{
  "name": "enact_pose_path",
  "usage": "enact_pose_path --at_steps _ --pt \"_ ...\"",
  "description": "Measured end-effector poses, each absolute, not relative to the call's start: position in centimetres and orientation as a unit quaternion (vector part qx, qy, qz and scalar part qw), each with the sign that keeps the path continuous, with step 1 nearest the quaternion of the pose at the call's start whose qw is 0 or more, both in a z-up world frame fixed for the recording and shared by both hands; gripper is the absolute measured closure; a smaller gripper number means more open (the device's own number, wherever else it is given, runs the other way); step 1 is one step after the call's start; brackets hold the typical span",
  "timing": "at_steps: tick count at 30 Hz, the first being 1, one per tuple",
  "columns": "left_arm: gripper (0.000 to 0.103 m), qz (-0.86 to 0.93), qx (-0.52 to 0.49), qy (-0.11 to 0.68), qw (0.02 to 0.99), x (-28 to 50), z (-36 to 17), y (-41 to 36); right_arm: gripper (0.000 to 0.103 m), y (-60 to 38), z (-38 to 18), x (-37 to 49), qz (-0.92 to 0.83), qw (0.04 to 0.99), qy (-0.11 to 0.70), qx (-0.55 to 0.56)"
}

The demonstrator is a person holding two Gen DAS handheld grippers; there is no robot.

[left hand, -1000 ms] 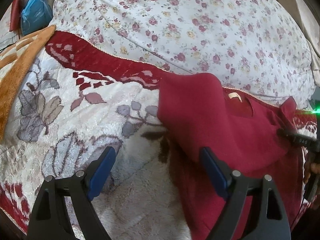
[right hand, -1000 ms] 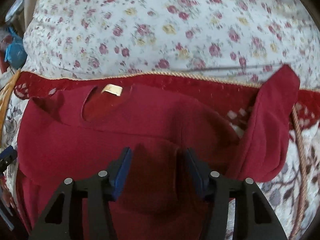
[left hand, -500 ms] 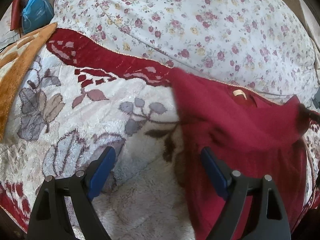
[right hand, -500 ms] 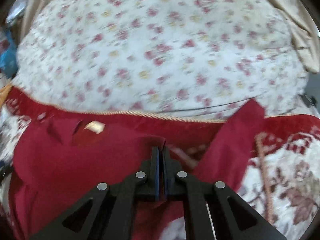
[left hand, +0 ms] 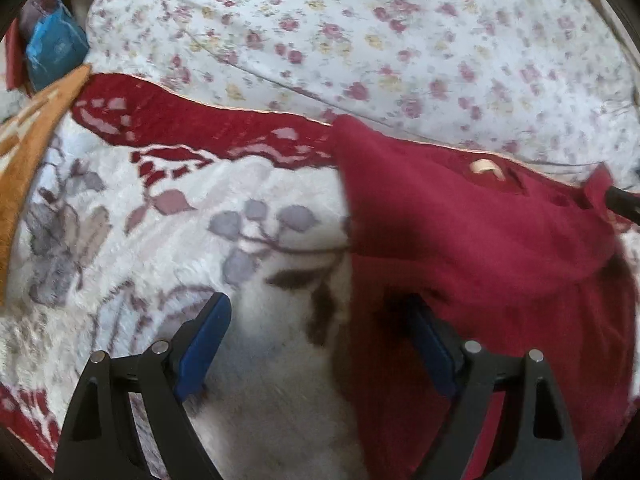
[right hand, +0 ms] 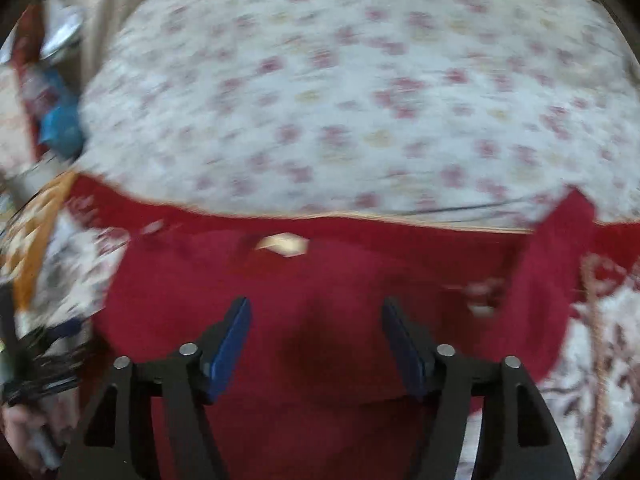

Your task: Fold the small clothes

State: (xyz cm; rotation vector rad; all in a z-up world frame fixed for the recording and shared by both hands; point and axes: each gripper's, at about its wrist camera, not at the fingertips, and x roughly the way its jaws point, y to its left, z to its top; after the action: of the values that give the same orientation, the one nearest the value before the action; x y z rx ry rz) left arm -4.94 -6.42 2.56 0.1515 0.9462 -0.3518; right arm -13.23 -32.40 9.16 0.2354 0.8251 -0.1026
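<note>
Nearest your left claw (left hand: 318,336), the two blue-padded fingers (left hand: 204,340) stand spread wide with nothing between them: the left pad hovers over the plush blanket (left hand: 160,240), a shaggy cream pile woven with grey leaves and brown stems, while the right pad sits at the left edge of the red garment (left hand: 480,248). That garment is a soft, matte knit top lying on the blanket to the right of your left claw, partly folded so that a thick upper layer overhangs the lower part with a rounded, drooping edge. A pale tag (left hand: 484,168) marks the neckline toward its far side. In the right wrist view your right claw (right hand: 316,340) is also spread open, gripping nothing, both blue pads hovering over the middle of the same red garment (right hand: 320,300), with a darker hollow in the cloth between them; this view is smeared by motion, so fine creases cannot be told. A sleeve (right hand: 560,248) sticks up at the garment's far right corner. Beyond the garment runs the blanket's deep red border (left hand: 208,128), edged in thin cord, and past it swells a smooth cotton quilt (left hand: 360,40), white with small pink and yellow flowers. At the far left lie an orange patterned throw (left hand: 28,140) and a crinkled blue bag (left hand: 52,52).
</note>
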Motion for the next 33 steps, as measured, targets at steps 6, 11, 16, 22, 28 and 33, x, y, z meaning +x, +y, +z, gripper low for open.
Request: enact_pose_path --at_steps 6,11,16,22,28,33 --pt "0.019 -0.162 -0.052 0.476 0.863 -3.9 2.4 -2.8 0.028 -25.9 8.7 -7.5 0.074 0.905 0.406 0.105" --pt "0.020 -0.159 -0.044 0.477 0.864 -4.6 2.6 -3.1 0.018 -21.7 7.3 0.0 0.143 0.882 0.438 0.099" --pt "0.020 -0.170 -0.061 0.482 0.858 -4.5 2.7 -2.5 0.081 -17.6 3.5 5.3 0.168 0.852 0.495 0.026" --pt "0.021 -0.178 -0.094 0.484 0.852 -4.5 3.1 -1.5 0.094 -17.6 3.6 6.8 0.176 0.856 0.485 0.037" --pt "0.021 -0.180 -0.090 0.482 0.853 -4.7 3.2 -1.6 0.089 -16.4 1.4 8.1 0.172 0.853 0.491 0.051" --pt "0.021 -0.175 -0.085 0.461 0.866 -5.4 4.2 -1.0 0.033 -19.5 5.3 4.5 0.162 0.865 0.461 0.110"
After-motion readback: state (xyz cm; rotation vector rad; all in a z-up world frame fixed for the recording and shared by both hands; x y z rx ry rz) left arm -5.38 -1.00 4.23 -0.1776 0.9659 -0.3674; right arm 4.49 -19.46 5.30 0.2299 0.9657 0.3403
